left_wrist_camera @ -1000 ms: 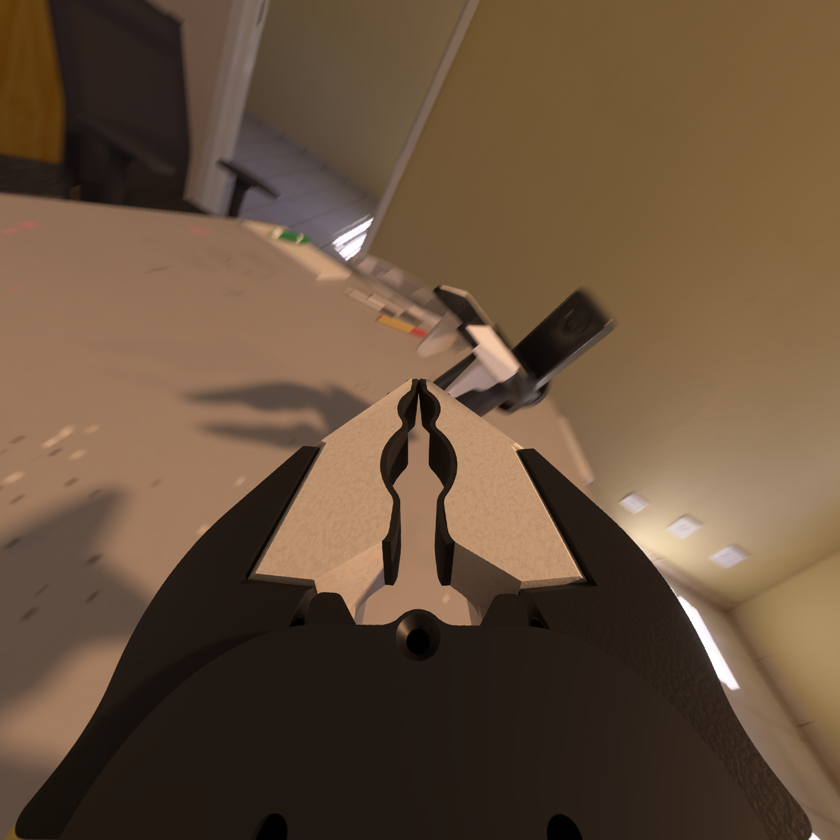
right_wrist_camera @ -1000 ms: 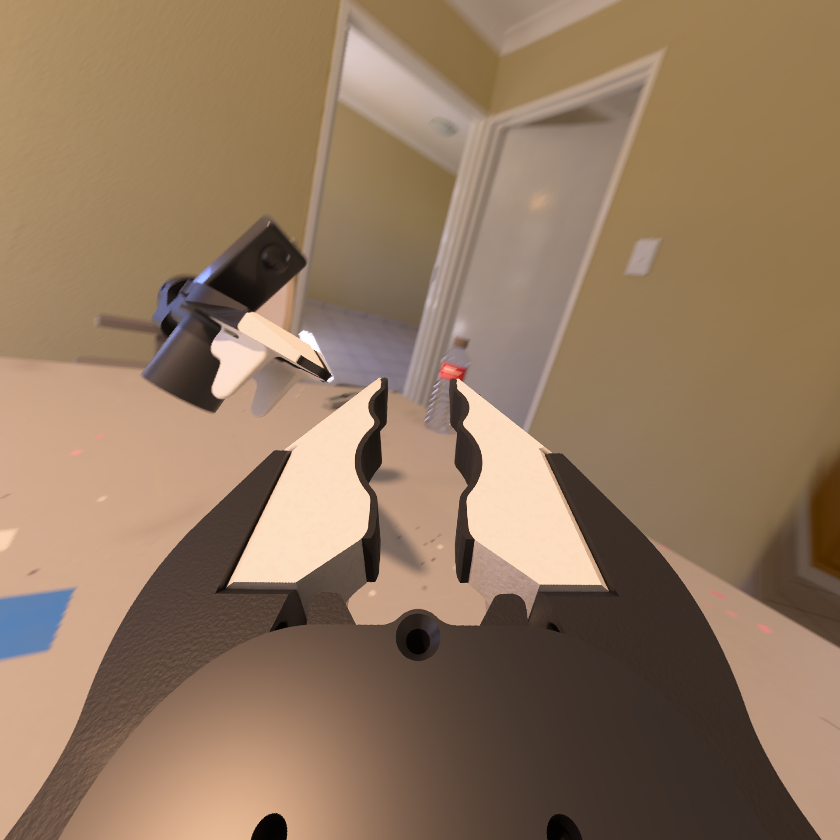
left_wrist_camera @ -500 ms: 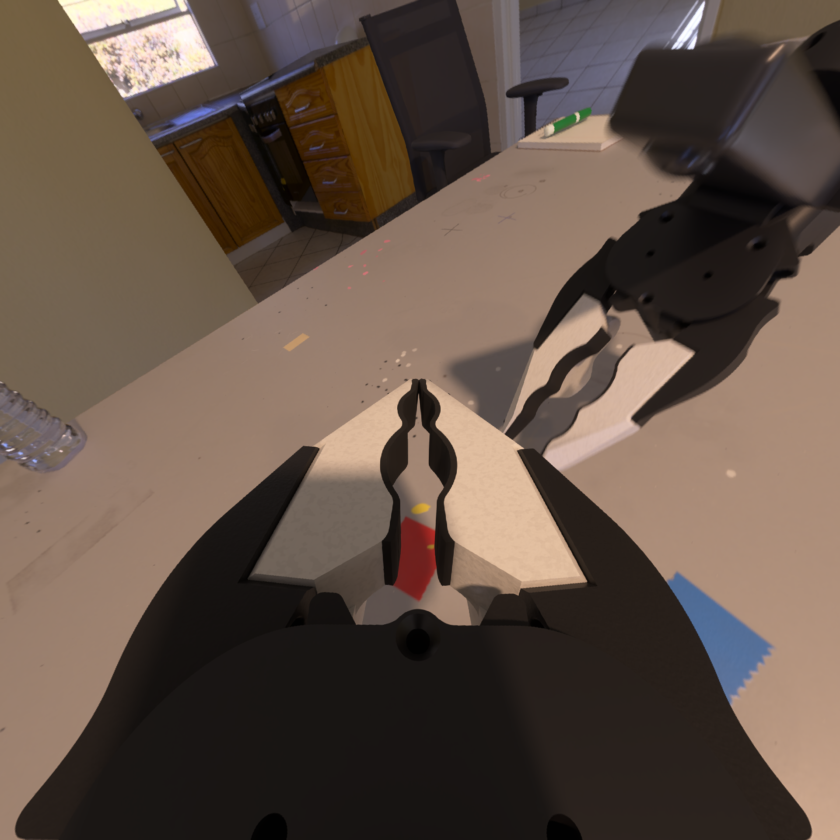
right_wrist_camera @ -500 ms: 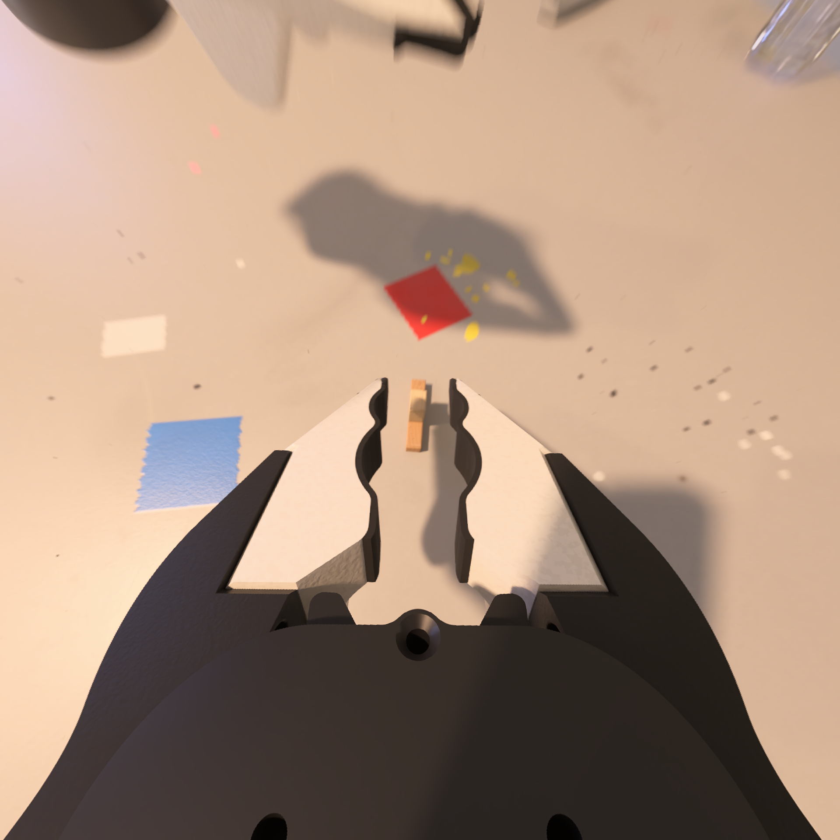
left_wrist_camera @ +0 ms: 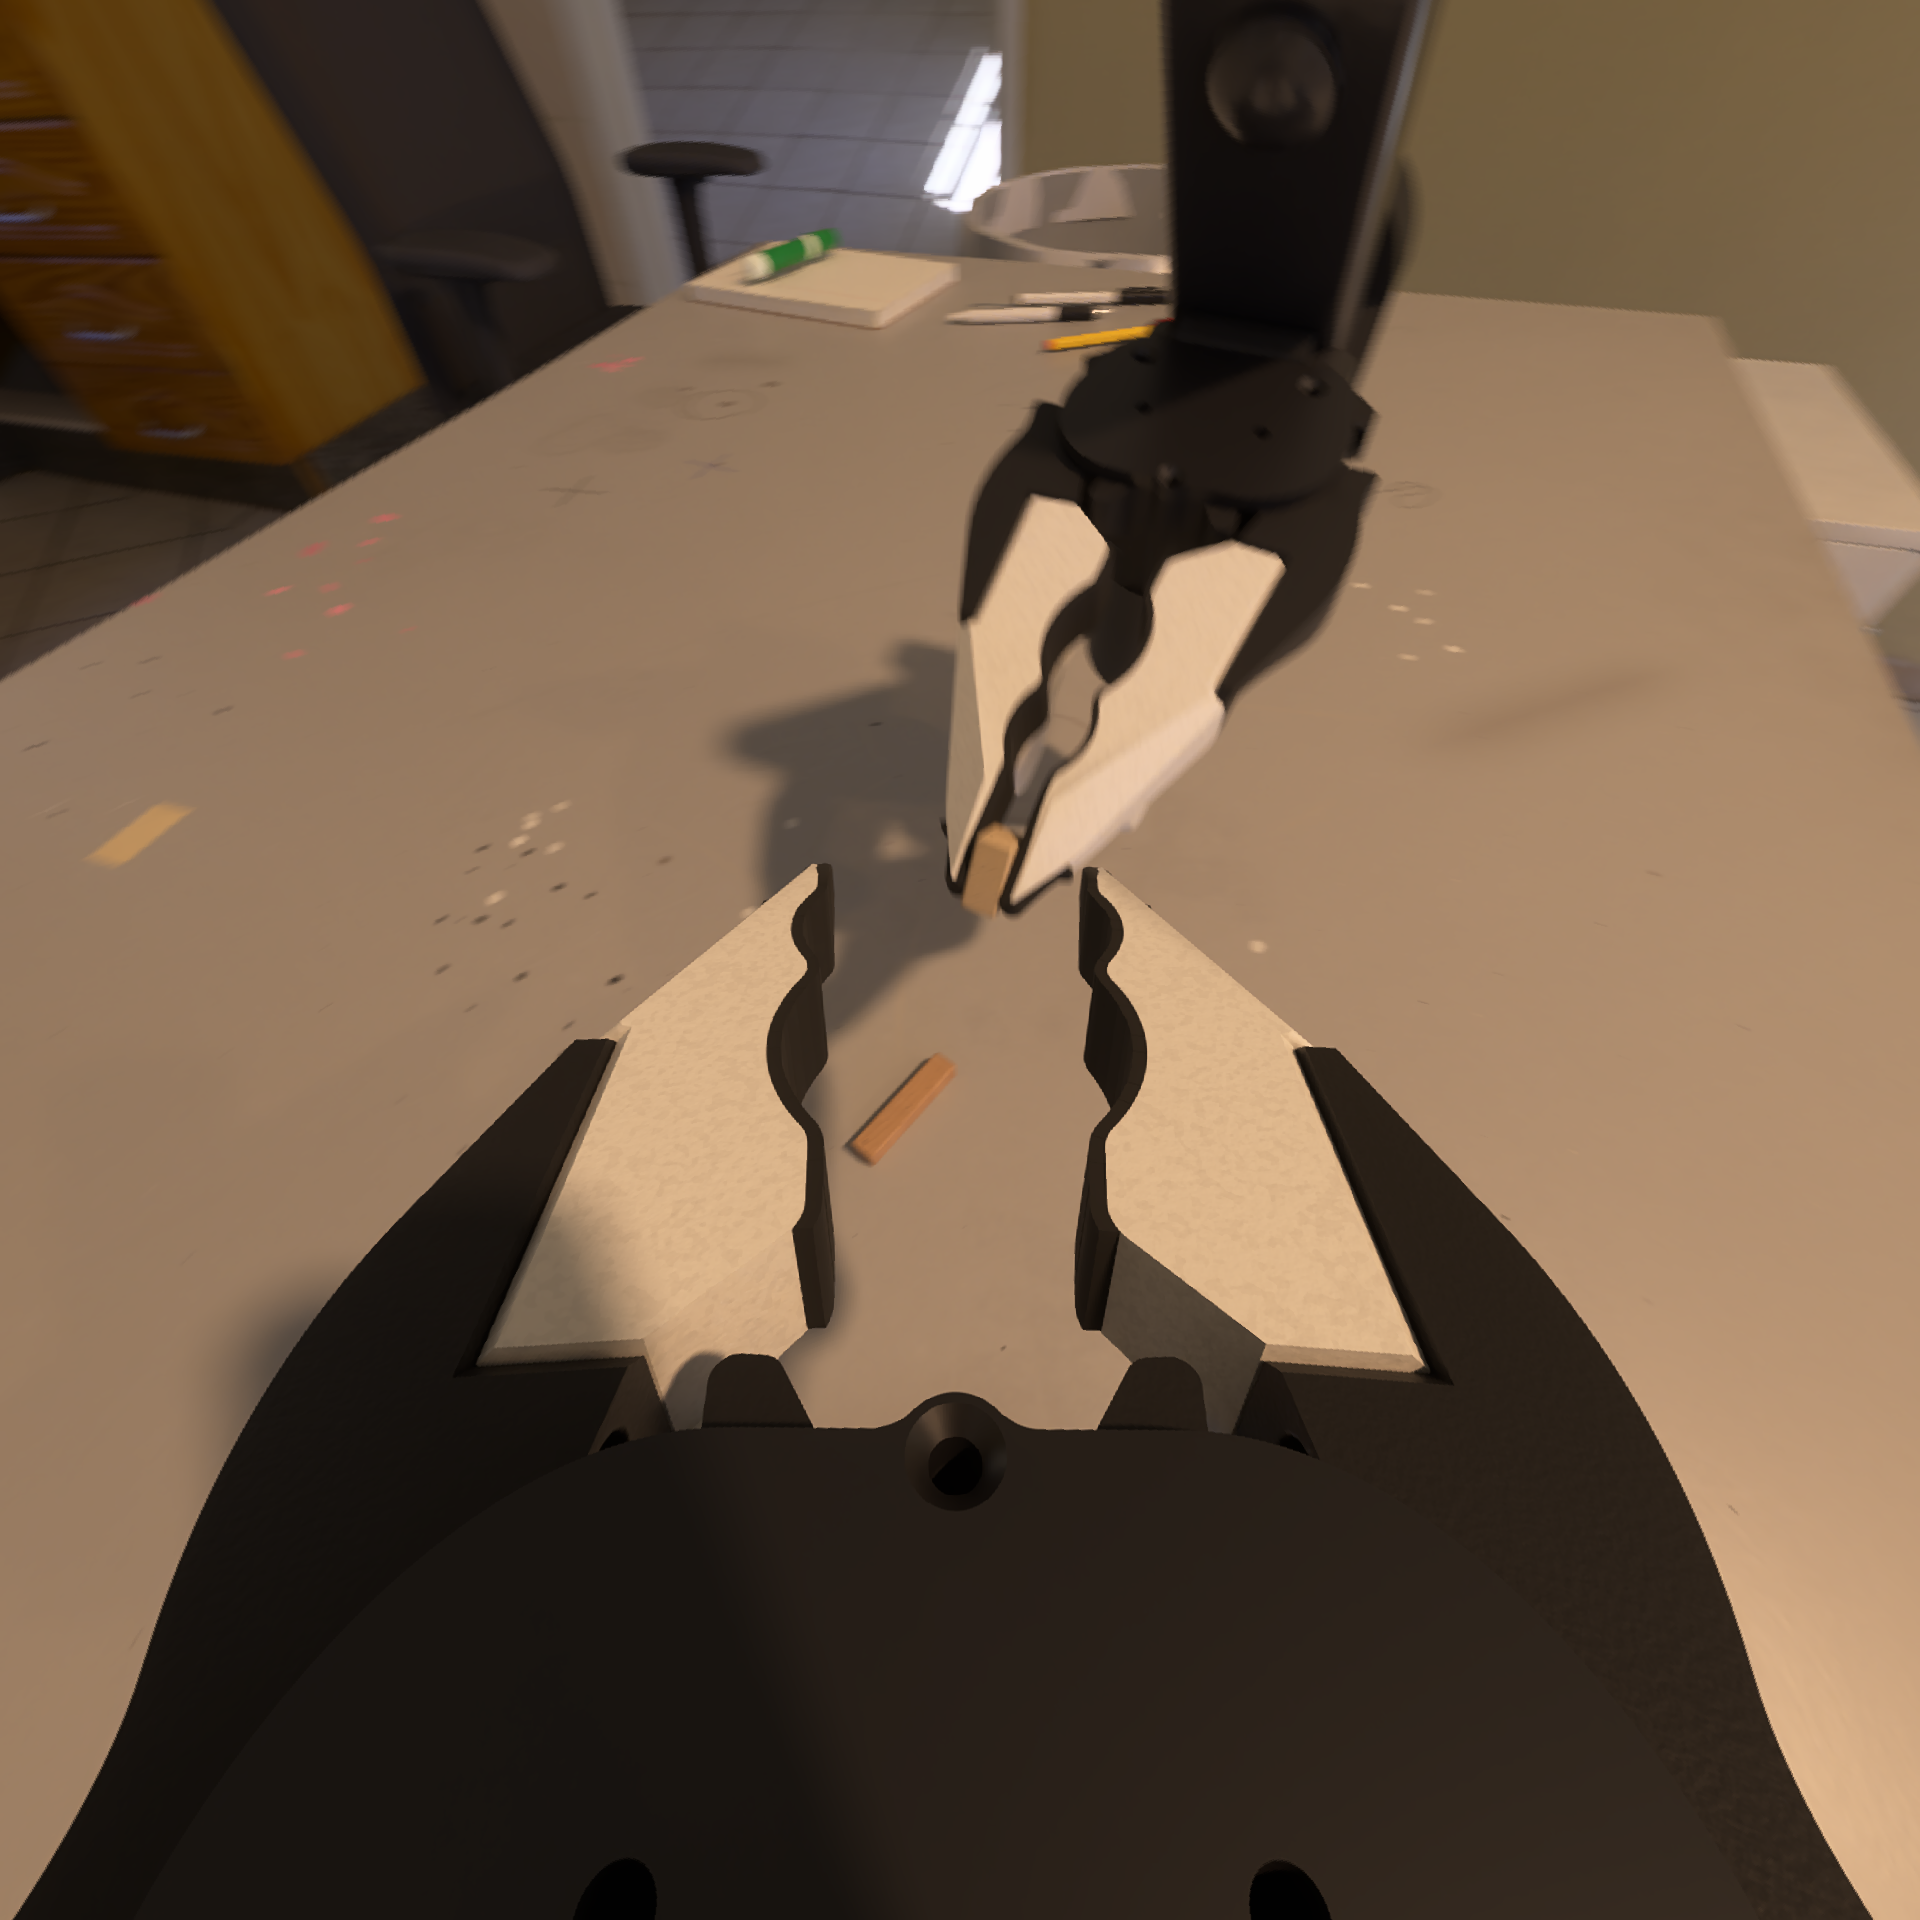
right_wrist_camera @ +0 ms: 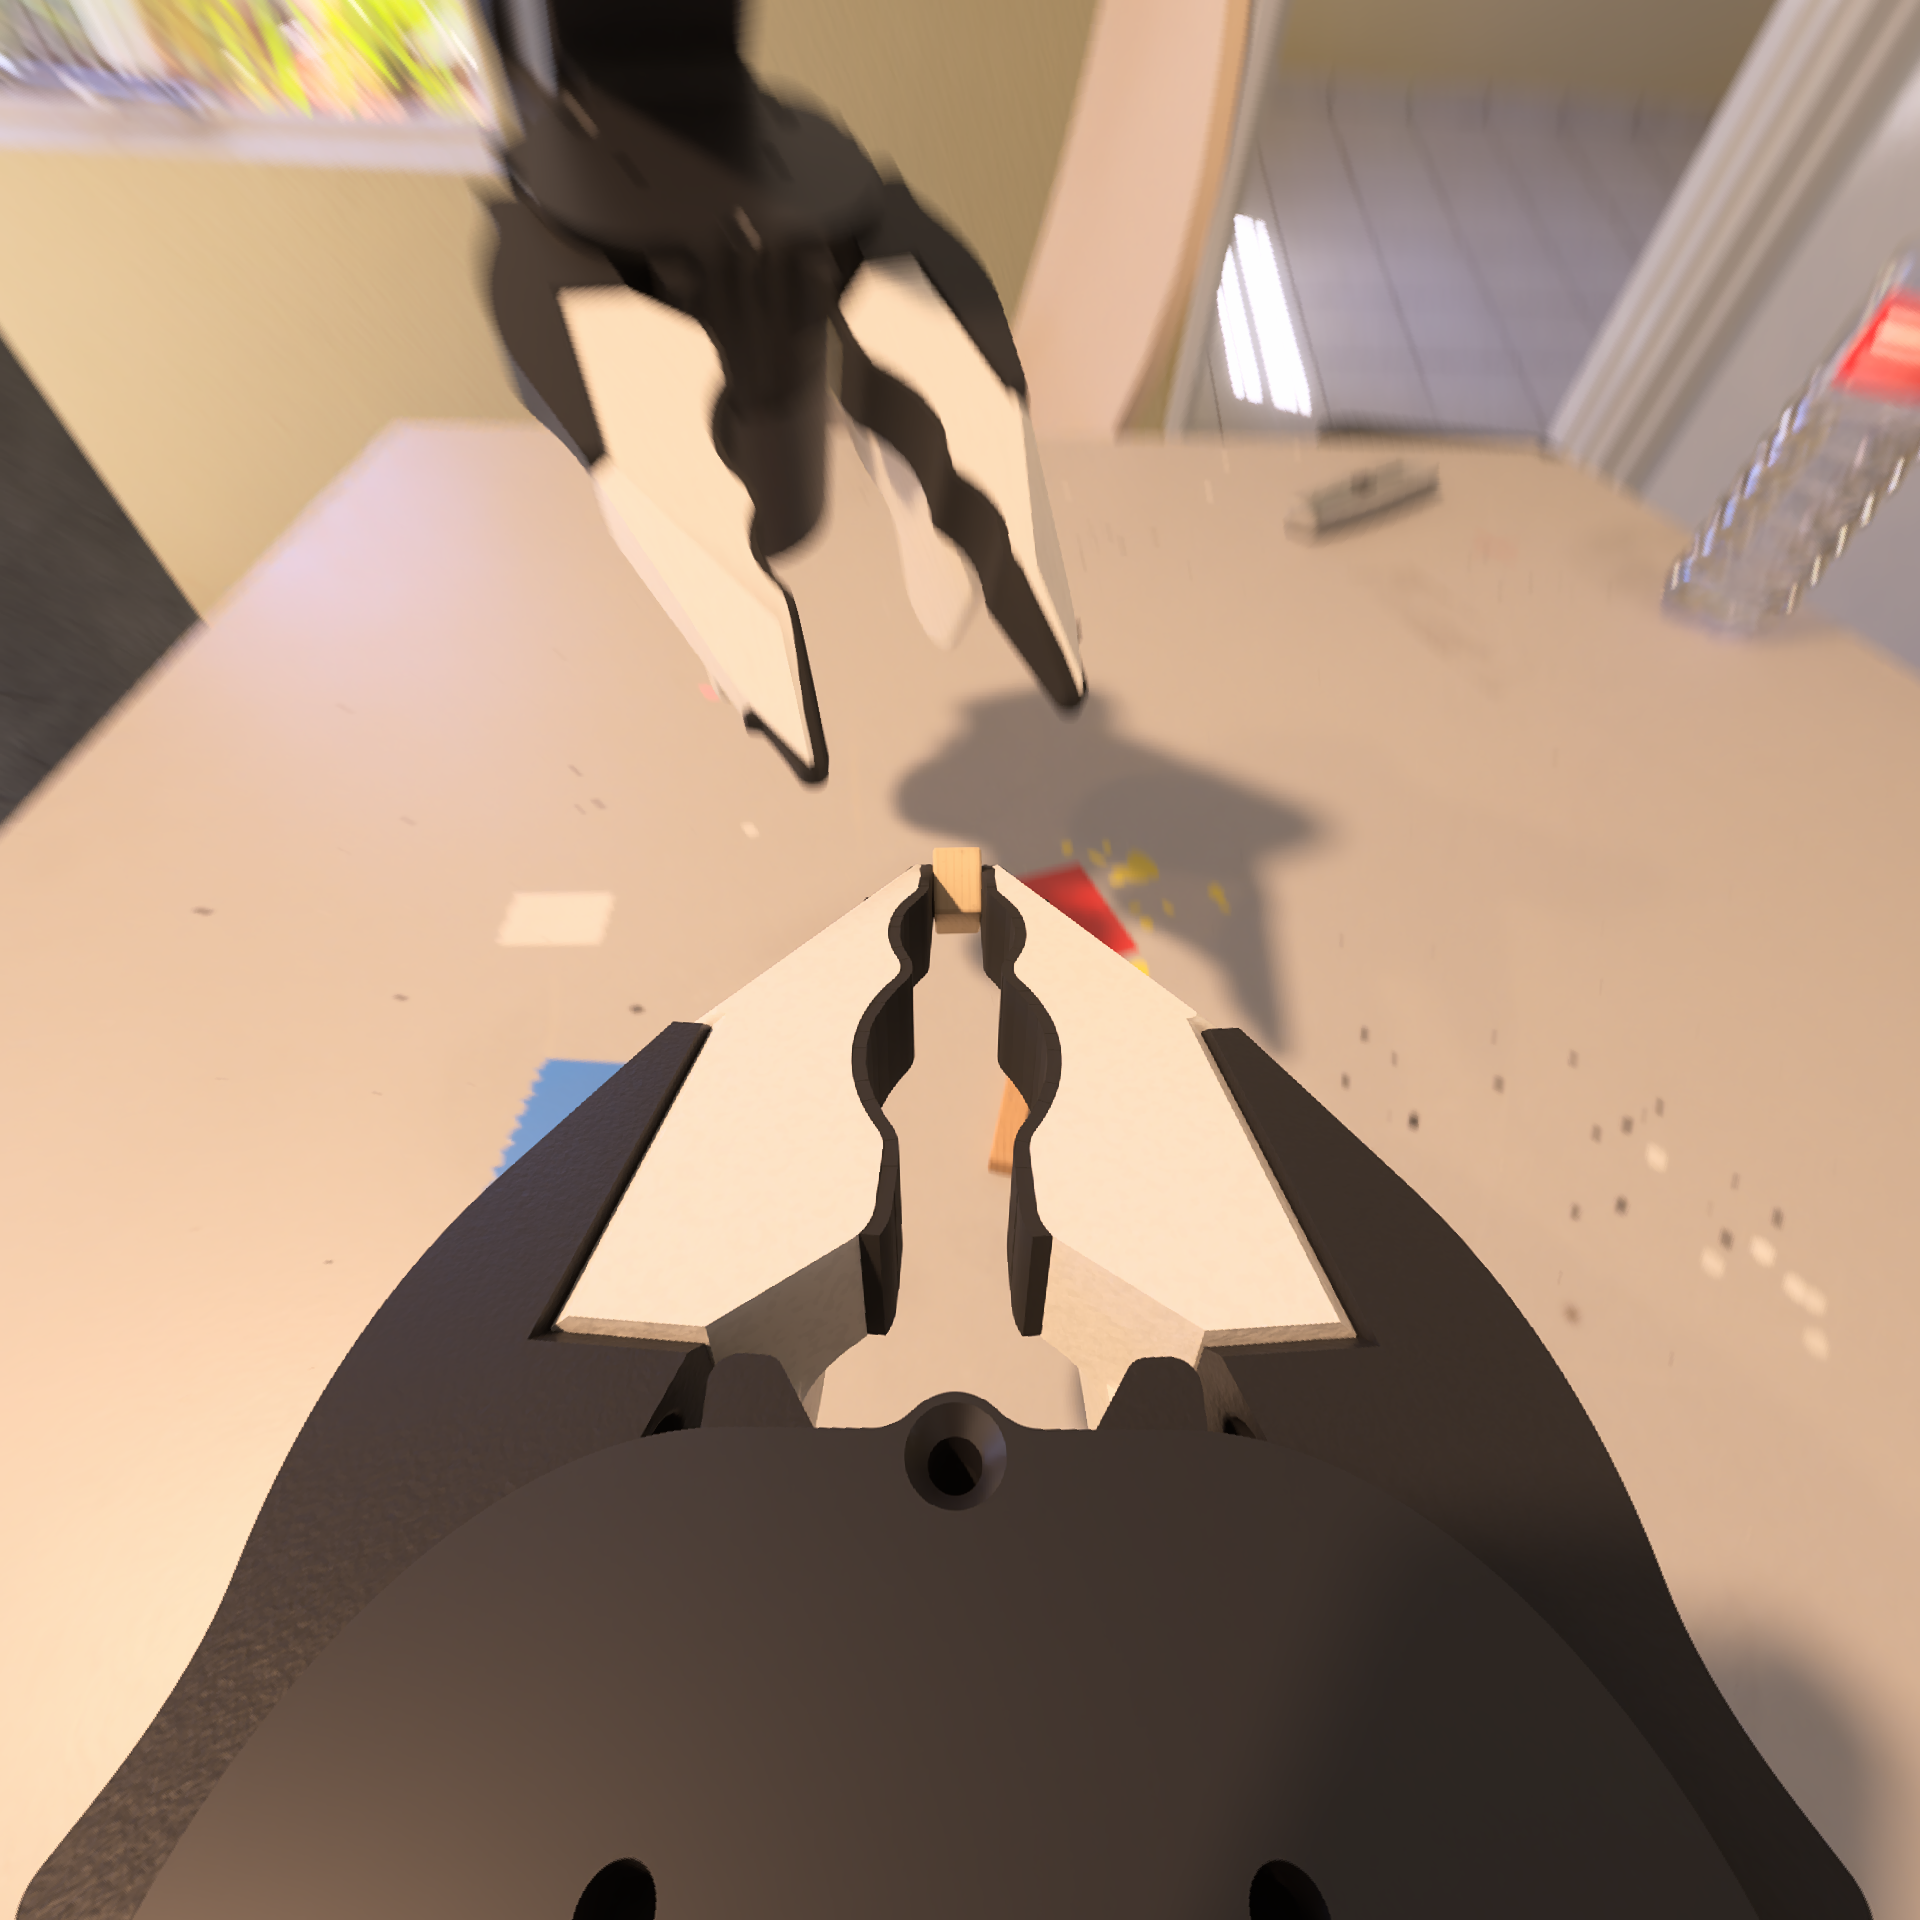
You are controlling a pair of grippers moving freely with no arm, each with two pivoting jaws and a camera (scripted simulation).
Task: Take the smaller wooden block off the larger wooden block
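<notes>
The smaller wooden block [right_wrist_camera: 957,891] is a short pale piece pinched between the tips of my right gripper [right_wrist_camera: 957,906], which is shut on it and holds it above the table. In the left wrist view the right gripper [left_wrist_camera: 995,896] points down with the smaller block [left_wrist_camera: 987,883] at its tips. The larger wooden block [left_wrist_camera: 904,1109], a long flat brown piece, lies on the table between the fingers of my left gripper [left_wrist_camera: 956,891], which is open and empty. In the right wrist view the larger block [right_wrist_camera: 1006,1132] shows partly behind a finger, and the left gripper [right_wrist_camera: 935,727] hovers open beyond.
A red patch [right_wrist_camera: 1075,909] and a blue patch [right_wrist_camera: 561,1101] lie flat on the table. A clear bottle [right_wrist_camera: 1808,499] is at the far right. A white pad with a green marker [left_wrist_camera: 831,286], pens [left_wrist_camera: 1070,312] and a white bowl [left_wrist_camera: 1070,218] stand at the far edge.
My right gripper has shut on the smaller block and holds it apart from the larger block. My left gripper has opened. Both views have swung toward each other.
</notes>
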